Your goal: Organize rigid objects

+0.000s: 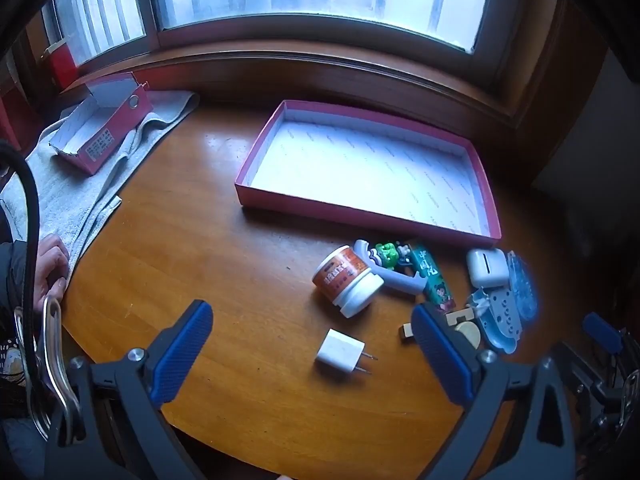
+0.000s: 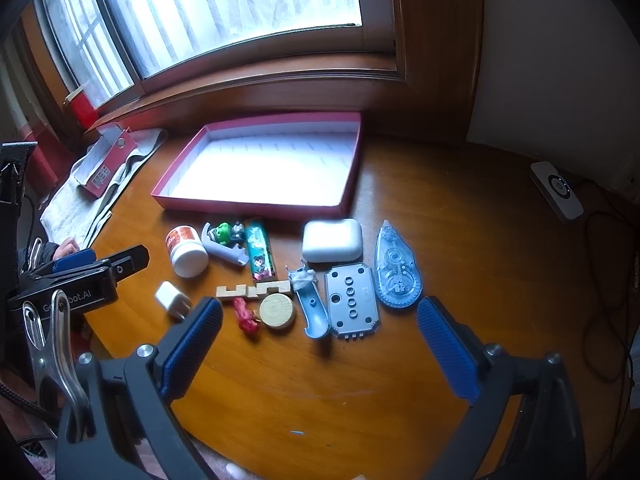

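In the left wrist view, the left gripper [image 1: 312, 340] is held low over the wooden table [image 1: 208, 264], tilted down and forward, with its jaws spread wide and nothing between them. A white USB charger plug [image 1: 341, 351] lies flat just ahead of the gap, prongs pointing to 3 o'clock. A small white medicine jar [image 1: 347, 281] is seen on its side at 12 o'clock from the plug, and the empty pink-rimmed tray [image 1: 362, 210] sits beyond it, toward the window. No item has yet been placed in the tray, so sorting is judged to be at its start. The plug is probably best taken first: the blue pads should be lowered astride its flat white faces, well clear of the prongs, and closed only when they are centred.

In the right wrist view, the right gripper [image 2: 320, 340] is likewise held low and pitched down, its jaws wide and empty. Directly ahead, at 12 o'clock, a row of small things is laid out: a grey perforated plate [image 2: 352, 304], a blue correction tape dispenser [image 2: 397, 272], a white earbud case [image 2: 332, 242], a round wooden disc [image 2: 277, 311]. The tray is seen beyond them, and the left gripper's body at 9 o'clock.
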The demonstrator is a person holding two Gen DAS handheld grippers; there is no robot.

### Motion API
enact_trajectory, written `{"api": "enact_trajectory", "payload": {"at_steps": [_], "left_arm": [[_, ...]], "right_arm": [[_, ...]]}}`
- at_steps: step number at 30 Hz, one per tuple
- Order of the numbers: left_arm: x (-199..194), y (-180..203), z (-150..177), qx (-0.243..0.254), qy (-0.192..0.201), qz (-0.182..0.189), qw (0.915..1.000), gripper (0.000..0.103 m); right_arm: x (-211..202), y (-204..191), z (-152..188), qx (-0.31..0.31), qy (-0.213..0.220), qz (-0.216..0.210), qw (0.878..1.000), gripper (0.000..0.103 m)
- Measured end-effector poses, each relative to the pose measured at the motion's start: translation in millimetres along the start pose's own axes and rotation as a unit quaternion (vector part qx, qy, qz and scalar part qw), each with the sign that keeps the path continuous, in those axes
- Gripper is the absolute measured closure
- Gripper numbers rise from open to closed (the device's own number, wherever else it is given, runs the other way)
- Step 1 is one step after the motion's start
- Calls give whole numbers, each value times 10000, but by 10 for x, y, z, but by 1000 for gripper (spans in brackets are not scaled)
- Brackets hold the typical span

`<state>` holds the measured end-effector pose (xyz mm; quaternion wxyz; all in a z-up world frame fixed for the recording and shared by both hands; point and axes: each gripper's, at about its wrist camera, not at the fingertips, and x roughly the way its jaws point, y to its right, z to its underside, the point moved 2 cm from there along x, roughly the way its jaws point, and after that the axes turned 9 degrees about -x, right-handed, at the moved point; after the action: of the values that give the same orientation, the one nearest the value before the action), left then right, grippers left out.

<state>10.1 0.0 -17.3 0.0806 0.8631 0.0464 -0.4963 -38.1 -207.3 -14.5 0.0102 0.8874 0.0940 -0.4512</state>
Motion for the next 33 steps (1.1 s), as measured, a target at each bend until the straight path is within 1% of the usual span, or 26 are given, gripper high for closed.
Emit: {"api": "enact_trajectory", "payload": {"at_steps": [33], "left_arm": [[6,13,7,40,52,-9,10000,1]], "right_arm": [[-1,-11,16,-5,-11,7,10000,3]]}}
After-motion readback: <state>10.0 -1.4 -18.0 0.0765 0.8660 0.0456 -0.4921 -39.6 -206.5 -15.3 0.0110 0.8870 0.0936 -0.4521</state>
